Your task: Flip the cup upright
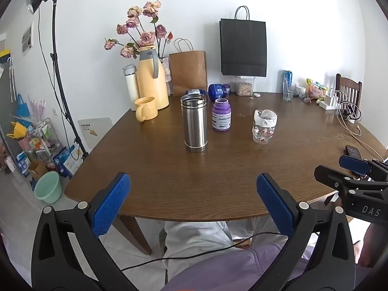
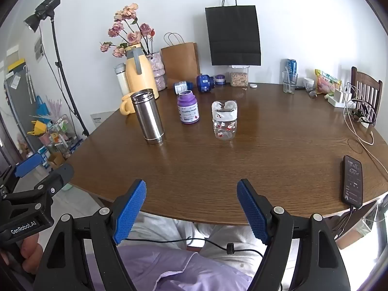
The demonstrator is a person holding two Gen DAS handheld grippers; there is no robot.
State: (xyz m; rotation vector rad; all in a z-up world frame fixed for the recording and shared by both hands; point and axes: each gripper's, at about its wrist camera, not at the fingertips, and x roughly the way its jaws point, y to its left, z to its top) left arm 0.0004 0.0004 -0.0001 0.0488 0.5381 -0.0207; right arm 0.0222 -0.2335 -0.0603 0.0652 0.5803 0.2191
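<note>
A steel cup [image 1: 194,123] [image 2: 148,116] stands on end on the brown table [image 1: 169,169] [image 2: 206,162], its ringed, threaded end on top. To its right stands a small clear glass cup [image 1: 264,127] [image 2: 224,121] with red prints and a white band near its top. A yellow mug [image 1: 145,109] [image 2: 126,105] sits mouth up at the back left. My left gripper [image 1: 192,184] hangs open at the table's near edge, in line with the steel cup and well short of it. My right gripper [image 2: 191,189] is open too, facing the glass cup, with nothing between its fingers.
A purple bottle [image 1: 221,115] [image 2: 188,108] stands between the two cups. A yellow jug [image 1: 151,80], flowers, paper bags and blue bottles line the back. A phone [image 2: 352,181] and cables [image 2: 361,135] lie at the right edge. A person's lap is below the grippers.
</note>
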